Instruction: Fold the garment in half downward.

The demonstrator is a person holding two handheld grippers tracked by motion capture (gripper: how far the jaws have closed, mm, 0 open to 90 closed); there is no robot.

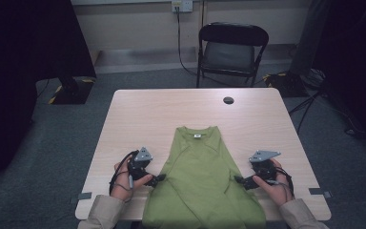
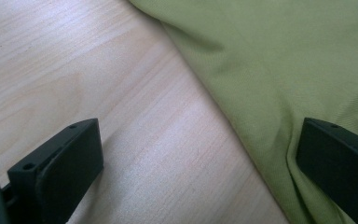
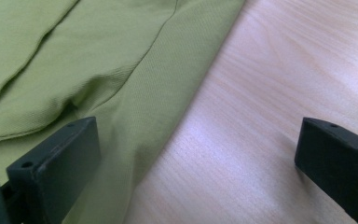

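Both grippers, left gripper (image 1: 158, 180) and right gripper (image 1: 239, 180), gape wide beside the green shirt (image 1: 200, 181), chair (image 1: 231, 50) beyond the table (image 1: 138, 114)

Beige sleeves, black grippers

Beige sleeves (image 1: 106, 213) at both wrists; left gripper (image 1: 159, 179) and right gripper (image 1: 238, 180) black, each topped by a grey three-cornered plate, trailing thin cable; blocky matte fingers (image 2: 63, 163) with small screw holes.

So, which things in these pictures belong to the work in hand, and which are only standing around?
Part of the work:
- green shirt, sleeves folded in, on the table
- left gripper, open at the shirt's left edge
- right gripper, open at its right edge

Only standing around:
- black folding chair behind the table
- wall socket with its cable
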